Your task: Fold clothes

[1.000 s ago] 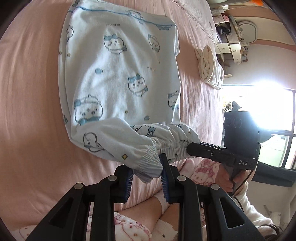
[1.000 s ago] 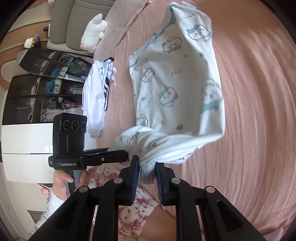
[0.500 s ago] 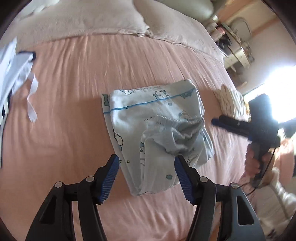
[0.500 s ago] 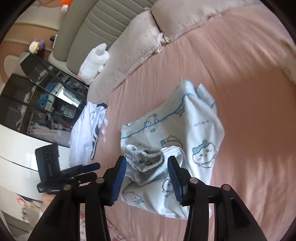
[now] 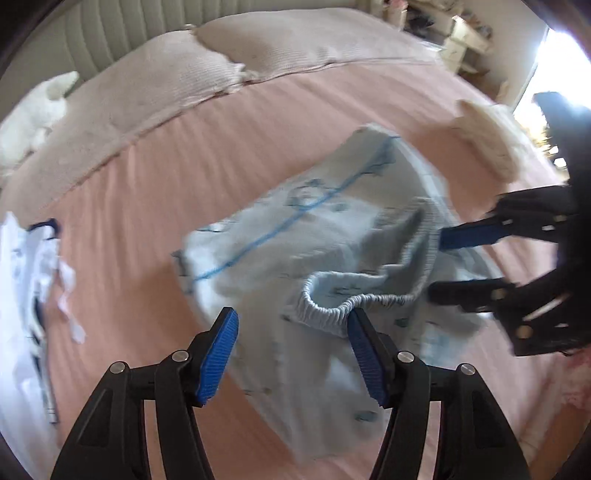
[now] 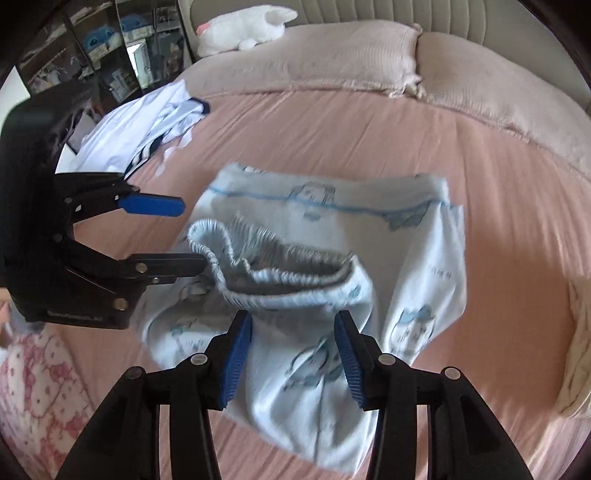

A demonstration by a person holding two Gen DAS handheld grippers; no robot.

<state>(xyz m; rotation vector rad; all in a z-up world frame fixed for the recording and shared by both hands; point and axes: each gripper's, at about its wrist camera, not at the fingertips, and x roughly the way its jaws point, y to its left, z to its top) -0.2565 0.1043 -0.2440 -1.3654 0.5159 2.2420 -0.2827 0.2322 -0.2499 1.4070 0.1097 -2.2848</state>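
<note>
Light blue pyjama trousers (image 5: 306,221) with a cartoon print lie folded on the pink bed sheet (image 5: 166,177). Their elastic waistband (image 5: 332,306) rests bunched on top of the fold. My left gripper (image 5: 291,325) hovers open just above the waistband and holds nothing. From the right, my right gripper (image 5: 439,264) reaches toward the same band, also open. In the right wrist view the trousers (image 6: 406,251) spread out ahead and the waistband (image 6: 266,254) gapes. There the right gripper (image 6: 293,325) is open above the cloth. The left gripper (image 6: 188,234) is open at the band's left end.
A white garment with navy trim (image 6: 147,125) lies crumpled at the left of the bed. Beige pillows (image 6: 332,62) and a white plush toy (image 6: 243,27) sit at the head. A cream folded cloth (image 5: 491,147) lies at the right. A person's pink printed leg (image 6: 37,387) is near.
Both grippers were shut on the waistband and carried it over the trousers. They have let go and opened, and the waistband now lies on the folded cloth.
</note>
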